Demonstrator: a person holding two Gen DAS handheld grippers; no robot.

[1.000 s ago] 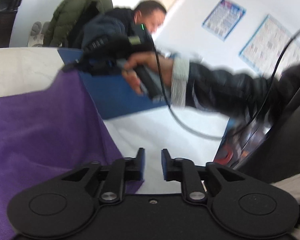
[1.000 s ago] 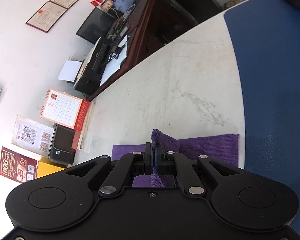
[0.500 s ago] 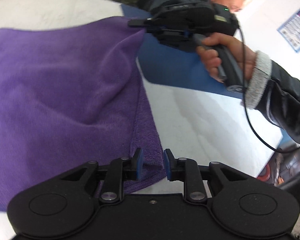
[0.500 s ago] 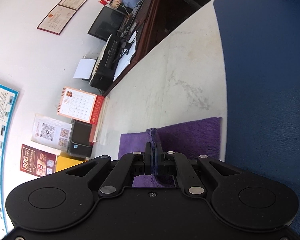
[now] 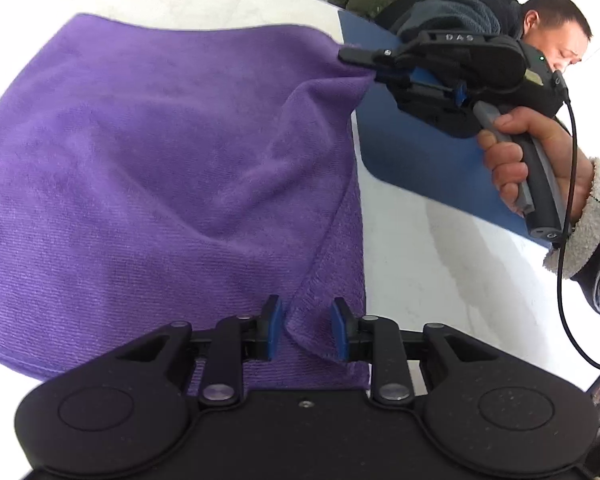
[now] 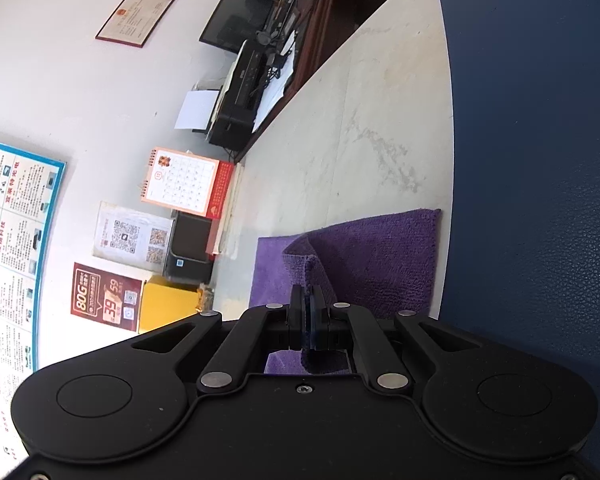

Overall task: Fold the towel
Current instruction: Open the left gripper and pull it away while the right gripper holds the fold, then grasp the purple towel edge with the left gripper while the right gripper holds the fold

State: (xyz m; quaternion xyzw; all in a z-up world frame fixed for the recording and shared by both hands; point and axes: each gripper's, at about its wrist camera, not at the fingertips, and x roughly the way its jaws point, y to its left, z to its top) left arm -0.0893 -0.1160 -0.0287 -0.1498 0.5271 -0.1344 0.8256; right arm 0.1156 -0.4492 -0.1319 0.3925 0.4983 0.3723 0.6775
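Note:
A purple towel (image 5: pixel 160 168) lies folded over on the white table (image 5: pixel 440 272). My left gripper (image 5: pixel 306 330) points down at the towel's near right corner. Its jaws are opening, and a raised fold of the corner stands loose between the blue pads (image 5: pixel 273 326). In the left wrist view my right gripper (image 5: pixel 354 58) is shut on the far right corner and holds it a little above the table. The right wrist view shows the right gripper (image 6: pixel 308 306) pinching a doubled towel edge (image 6: pixel 300 268), with the rest of the towel (image 6: pixel 380 256) flat beyond it.
A dark blue mat (image 5: pixel 428 156) (image 6: pixel 540 160) covers the table right of the towel. A hand (image 5: pixel 512 160) with a trailing black cable holds the right gripper, and a seated person is behind it. A printer (image 6: pixel 240 96), calendar and posters stand past the table's far edge.
My left gripper has tipped down over the towel's near corner and its jaws have widened around it. The right gripper has sunk toward the table, still holding its corner.

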